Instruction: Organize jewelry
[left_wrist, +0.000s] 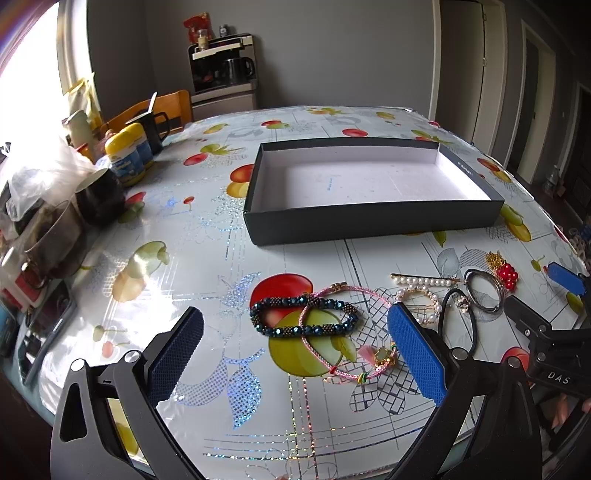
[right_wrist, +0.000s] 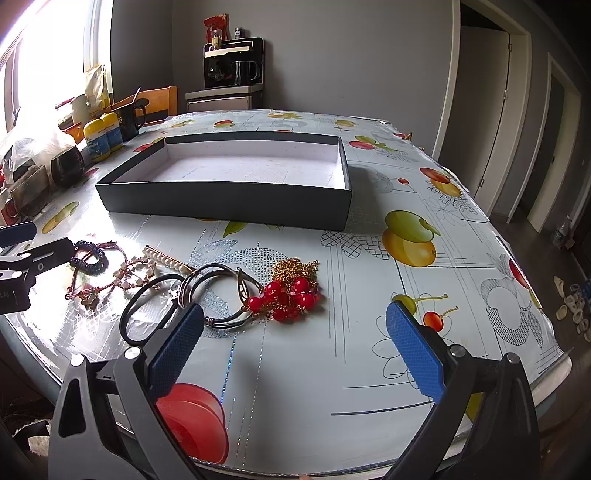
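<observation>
An open, empty black box with a white inside (left_wrist: 369, 218) (right_wrist: 229, 206) lies on the table. In front of it lies loose jewelry: a dark blue beaded bracelet (left_wrist: 303, 317) (right_wrist: 90, 260), a pink cord bracelet (left_wrist: 347, 362), a pearl hair clip (left_wrist: 424, 281) (right_wrist: 166, 260), a pearl bracelet (left_wrist: 424, 306), a black hair tie (left_wrist: 458, 325) (right_wrist: 144, 310), a silver bangle (left_wrist: 484, 291) (right_wrist: 218, 295) and a red bead and gold chain piece (left_wrist: 504, 271) (right_wrist: 291, 288). My left gripper (left_wrist: 295, 354) is open, low over the two bracelets. My right gripper (right_wrist: 295, 350) is open and empty, near the red beads.
Jars, a dark mug, cups and plastic bags (left_wrist: 74, 177) crowd the table's left edge. A wooden chair (left_wrist: 159, 110) and a coffee machine (left_wrist: 221, 66) stand beyond. The fruit-print tablecloth (right_wrist: 406, 236) covers the table; a doorway opens on the right.
</observation>
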